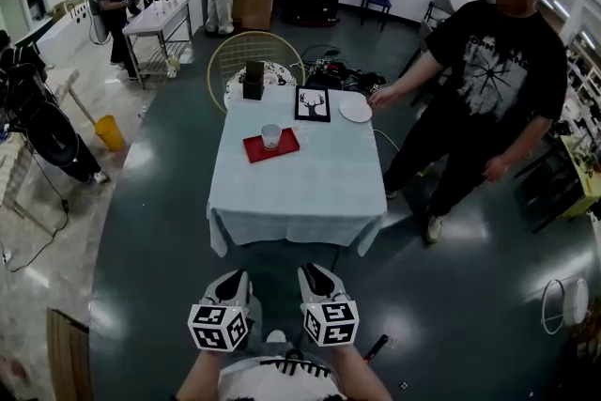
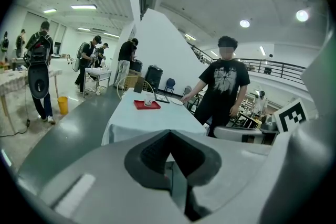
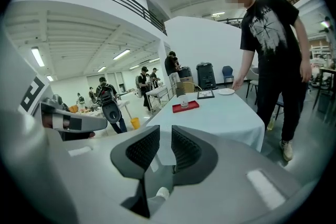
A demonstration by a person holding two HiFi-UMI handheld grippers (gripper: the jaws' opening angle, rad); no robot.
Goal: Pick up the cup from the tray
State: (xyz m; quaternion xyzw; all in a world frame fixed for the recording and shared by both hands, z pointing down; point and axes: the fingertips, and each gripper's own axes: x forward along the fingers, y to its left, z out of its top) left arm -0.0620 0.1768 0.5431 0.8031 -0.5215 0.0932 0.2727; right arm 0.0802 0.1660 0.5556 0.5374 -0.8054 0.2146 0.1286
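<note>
A clear cup (image 1: 271, 136) stands upright on a red tray (image 1: 255, 148) at the far left part of a table with a pale blue cloth (image 1: 300, 192). The cup (image 2: 147, 103) and tray (image 2: 139, 105) look small and distant in the left gripper view, as do the cup (image 3: 184, 102) and tray (image 3: 192, 106) in the right gripper view. Both grippers hang side by side well short of the table's near edge. My left gripper (image 1: 237, 277) has its jaws together and empty. My right gripper (image 1: 313, 271) shows a narrow gap between its pads (image 3: 184, 147), nothing held.
A framed deer picture (image 1: 313, 104), a white plate (image 1: 355, 110) and a dark box (image 1: 254, 80) sit at the table's far end. A person in black (image 1: 488, 80) stands at the right, one hand by the plate. A round chair (image 1: 254, 52) stands behind the table.
</note>
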